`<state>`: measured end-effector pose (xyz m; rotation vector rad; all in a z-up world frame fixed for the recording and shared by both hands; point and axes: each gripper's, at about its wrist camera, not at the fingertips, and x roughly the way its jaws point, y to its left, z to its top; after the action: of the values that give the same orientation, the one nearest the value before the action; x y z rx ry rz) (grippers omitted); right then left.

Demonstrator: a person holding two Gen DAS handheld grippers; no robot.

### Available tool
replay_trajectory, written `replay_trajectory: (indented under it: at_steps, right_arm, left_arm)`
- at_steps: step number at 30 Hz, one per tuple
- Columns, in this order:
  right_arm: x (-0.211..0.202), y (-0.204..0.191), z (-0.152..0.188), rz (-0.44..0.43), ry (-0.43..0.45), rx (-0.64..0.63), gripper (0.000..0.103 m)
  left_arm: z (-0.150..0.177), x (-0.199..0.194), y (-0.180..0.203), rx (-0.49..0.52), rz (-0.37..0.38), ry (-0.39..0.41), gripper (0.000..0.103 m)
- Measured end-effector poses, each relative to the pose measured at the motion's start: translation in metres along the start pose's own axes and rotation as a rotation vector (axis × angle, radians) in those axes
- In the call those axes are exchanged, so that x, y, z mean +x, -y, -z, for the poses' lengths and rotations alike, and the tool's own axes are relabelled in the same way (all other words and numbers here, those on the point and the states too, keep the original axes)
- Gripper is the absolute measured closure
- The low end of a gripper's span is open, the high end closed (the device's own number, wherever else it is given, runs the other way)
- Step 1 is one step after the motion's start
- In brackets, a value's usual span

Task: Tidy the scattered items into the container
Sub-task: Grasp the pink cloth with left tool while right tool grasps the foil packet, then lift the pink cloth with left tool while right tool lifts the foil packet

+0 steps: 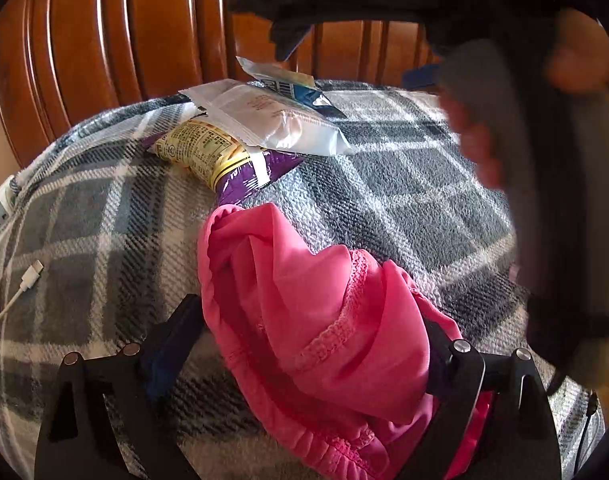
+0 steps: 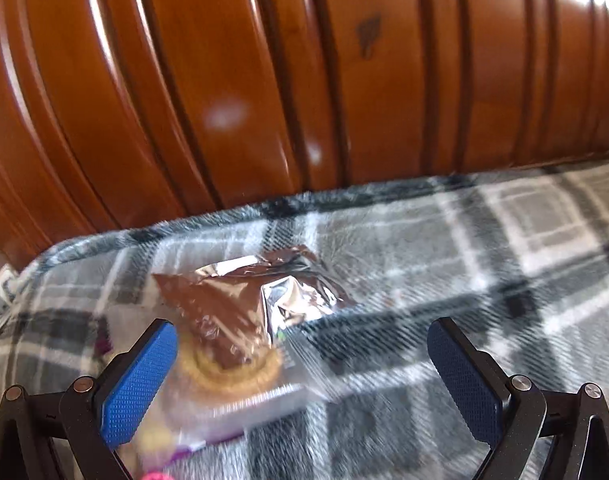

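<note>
Blanket (image 2: 444, 240) edge meets headboard (image 2: 264, 80) — left jaws grip pink cloth (image 1: 304, 300), right jaws gape over biscuit packet (image 2: 232, 320).

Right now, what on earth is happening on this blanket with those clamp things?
A person is tidying with a hand-held tool in each hand. The left tool has a pink garment bunched between its fingers, though its grip is hidden. Past it, snack packets lie piled on the plaid blanket near the wooden headboard. The right tool is open, hovering over a foil biscuit packet. No container is visible.
</note>
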<state>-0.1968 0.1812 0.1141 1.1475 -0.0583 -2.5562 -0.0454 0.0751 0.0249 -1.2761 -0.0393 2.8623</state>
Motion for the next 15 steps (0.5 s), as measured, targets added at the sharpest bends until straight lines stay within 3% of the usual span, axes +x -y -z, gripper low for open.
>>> replay_trajectory:
  at_steps: [6, 11, 15]
  right_arm:
    - [0.049, 0.01, -0.024, -0.121, -0.135, 0.22, 0.0]
    - [0.093, 0.023, -0.032, -0.097, -0.297, 0.419, 0.001]
    - [0.106, 0.021, -0.039, -0.029, -0.302, 0.447, 0.002]
  left_arm:
    - [0.002, -0.001, 0.0, -0.005, 0.011, 0.007, 0.008]
    - [0.002, -0.002, -0.001, -0.012, 0.03, 0.01, 0.008]
    - [0.003, -0.004, -0.002, -0.02, 0.045, 0.013, 0.007]
